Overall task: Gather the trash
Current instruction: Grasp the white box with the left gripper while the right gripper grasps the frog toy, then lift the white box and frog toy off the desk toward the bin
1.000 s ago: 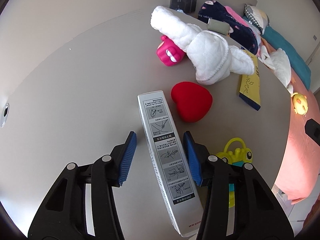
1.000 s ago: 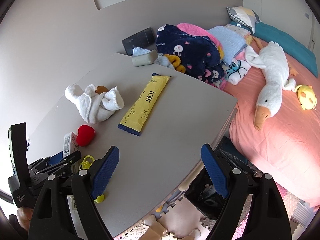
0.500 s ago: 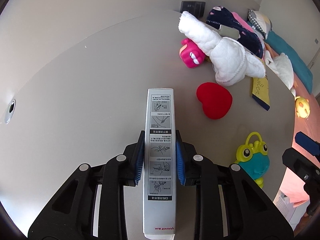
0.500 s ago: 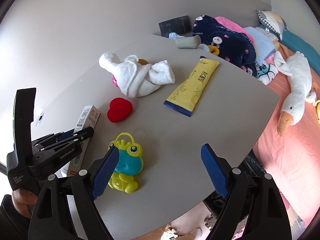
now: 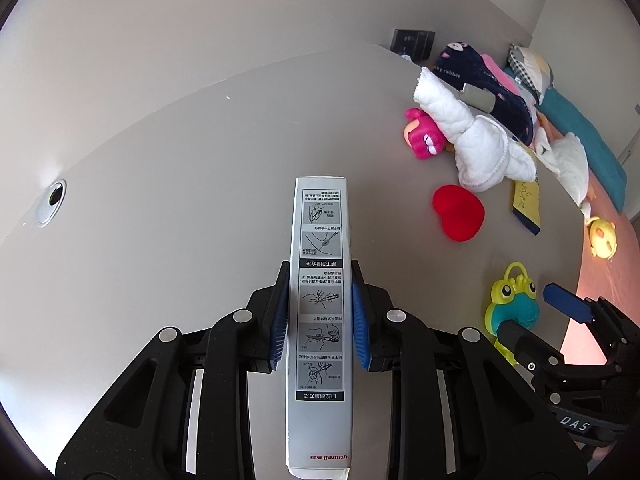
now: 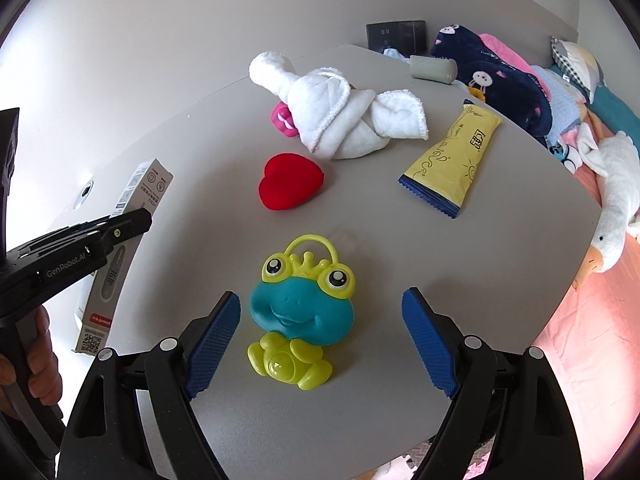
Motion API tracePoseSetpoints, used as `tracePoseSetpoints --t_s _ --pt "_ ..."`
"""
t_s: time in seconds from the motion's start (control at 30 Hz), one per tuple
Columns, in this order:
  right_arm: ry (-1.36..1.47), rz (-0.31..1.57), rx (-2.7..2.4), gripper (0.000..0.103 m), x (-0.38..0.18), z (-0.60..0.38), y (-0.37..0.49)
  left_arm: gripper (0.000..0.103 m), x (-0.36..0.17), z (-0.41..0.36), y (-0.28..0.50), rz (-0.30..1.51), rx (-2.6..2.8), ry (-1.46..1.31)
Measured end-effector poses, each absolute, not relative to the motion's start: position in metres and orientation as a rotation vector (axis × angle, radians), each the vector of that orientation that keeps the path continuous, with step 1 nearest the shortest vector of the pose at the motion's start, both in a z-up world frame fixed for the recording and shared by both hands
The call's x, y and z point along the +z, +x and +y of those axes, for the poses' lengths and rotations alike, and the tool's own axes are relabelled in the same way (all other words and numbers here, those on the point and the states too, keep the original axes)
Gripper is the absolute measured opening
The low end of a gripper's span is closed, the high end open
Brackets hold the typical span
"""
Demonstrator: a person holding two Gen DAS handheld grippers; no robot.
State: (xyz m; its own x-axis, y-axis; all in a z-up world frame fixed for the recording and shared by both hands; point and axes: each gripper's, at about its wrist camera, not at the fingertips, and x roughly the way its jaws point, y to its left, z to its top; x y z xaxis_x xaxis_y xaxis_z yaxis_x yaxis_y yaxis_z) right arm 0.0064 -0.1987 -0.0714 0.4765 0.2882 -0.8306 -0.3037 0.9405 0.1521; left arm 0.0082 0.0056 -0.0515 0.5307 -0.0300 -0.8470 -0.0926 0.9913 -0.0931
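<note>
A green-and-blue plastic frog toy sat on the grey table, near a red heart-shaped cushion, a rolled white towel and a pink toy.

Grey box with black-printed diagrams, red heart, green-teal frog, yellow packet beside white towel.

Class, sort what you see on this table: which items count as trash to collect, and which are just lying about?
Trash:
- thermometer box, clamped in the left gripper
- yellow snack wrapper

Lying about:
- frog toy, in front of the open right gripper
- red heart
- white towel
- pink toy
</note>
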Motion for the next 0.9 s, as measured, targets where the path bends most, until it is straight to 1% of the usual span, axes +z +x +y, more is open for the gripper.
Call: tracePoseSetpoints --t_s 0.07,0.13,0.17,0.23,0.47,0.9 --pt "-0.040 1.014 0.358 0.084 -0.075 -0.194 0.004 0.027 -0.052 0.007 0.008 1.011 0.043 -0.137" --pt "-0.073 1.015 0.354 0.076 -0.078 -0.189 0.003 0.027 -0.052 0.007 0.010 1.010 0.046 -0.140" --pt "-0.088 1.018 0.352 0.068 -0.080 -0.187 0.002 0.027 -0.052 0.007 0.010 1.009 0.047 -0.141" --pt "-0.113 1.009 0.349 0.057 -0.080 -0.184 0.001 0.027 -0.051 0.008 0.010 1.007 0.047 -0.141" --pt "-0.057 1.017 0.360 0.055 -0.076 -0.193 0.006 0.027 -0.047 0.003 0.011 0.996 0.034 -0.130" --pt "0.014 0.940 0.332 0.055 -0.041 -0.219 0.006 0.027 -0.031 -0.018 0.014 0.974 -0.013 -0.096"
